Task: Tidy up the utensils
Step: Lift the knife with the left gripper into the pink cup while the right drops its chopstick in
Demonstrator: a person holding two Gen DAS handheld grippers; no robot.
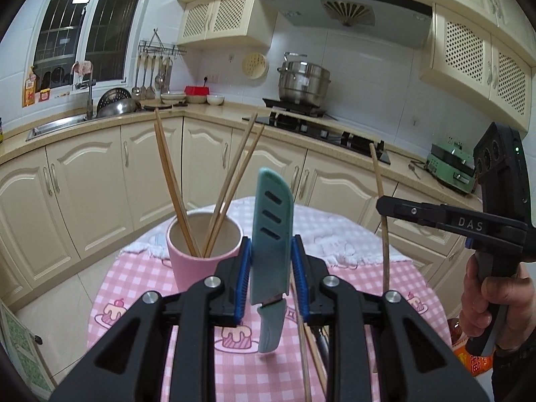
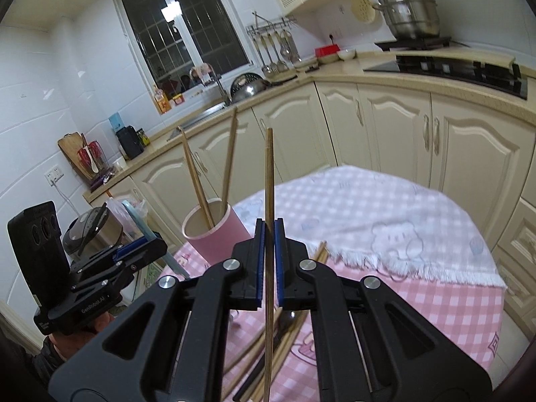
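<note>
Left tongs (image 1: 270, 268) pinching a slotted teal plastic knife (image 1: 270, 234) — right tongs (image 2: 269, 261) a slim wooden chopstick (image 2: 268, 201).

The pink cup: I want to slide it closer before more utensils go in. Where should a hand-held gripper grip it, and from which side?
Grip the pink cup low on its bare outer wall, coming in level from the near side. It stands upright with an open top, and chopsticks lean out over the rim, so a grasp from above would probably knock them. Both hand-held grippers are full now, so one must unload first.
</note>
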